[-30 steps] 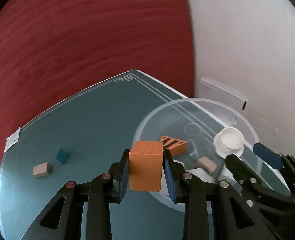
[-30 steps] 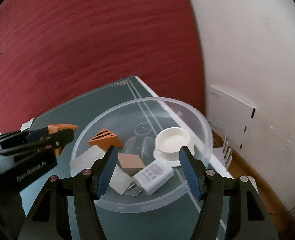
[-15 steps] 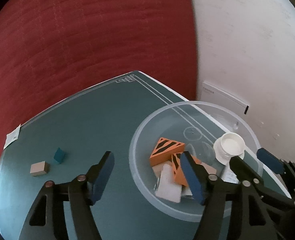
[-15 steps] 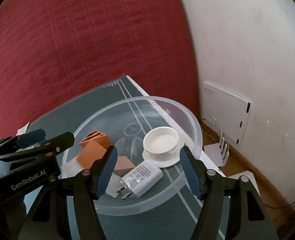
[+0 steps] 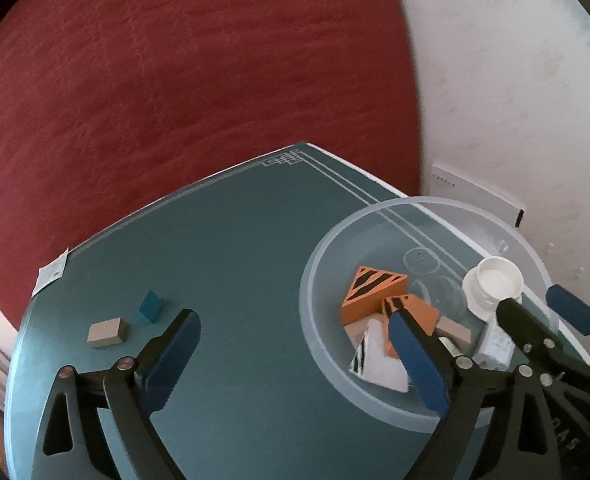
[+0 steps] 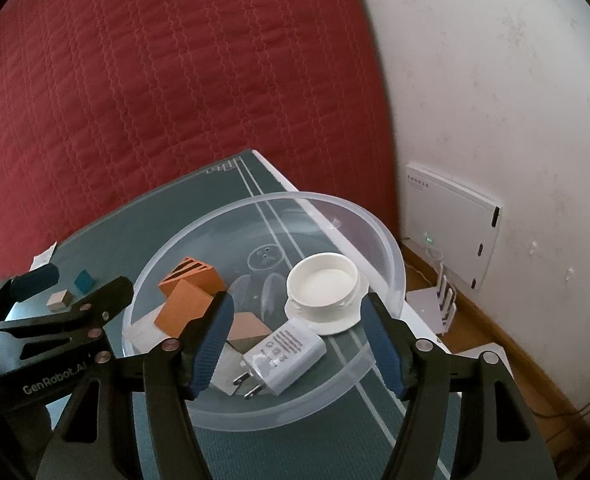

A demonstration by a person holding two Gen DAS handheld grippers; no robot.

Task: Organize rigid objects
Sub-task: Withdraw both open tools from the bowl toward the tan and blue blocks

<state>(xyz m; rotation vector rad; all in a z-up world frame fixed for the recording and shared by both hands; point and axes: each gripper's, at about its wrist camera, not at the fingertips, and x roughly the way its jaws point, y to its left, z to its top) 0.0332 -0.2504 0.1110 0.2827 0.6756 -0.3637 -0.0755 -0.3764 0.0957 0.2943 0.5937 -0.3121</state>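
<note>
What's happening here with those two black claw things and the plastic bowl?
A person is tidying small hard objects into the clear bowl with a handheld gripper in each hand. Both the left gripper and the right gripper have their jaws open and hold nothing. The bowl already contains two orange blocks, a white charger, a white lid and a few other pieces. A tan block and a small blue block lie out on the green table.

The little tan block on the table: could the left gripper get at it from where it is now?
Probably yes. The left gripper is open and empty, and the tan block lies in the open on the table, only a teal block beside it.
</note>
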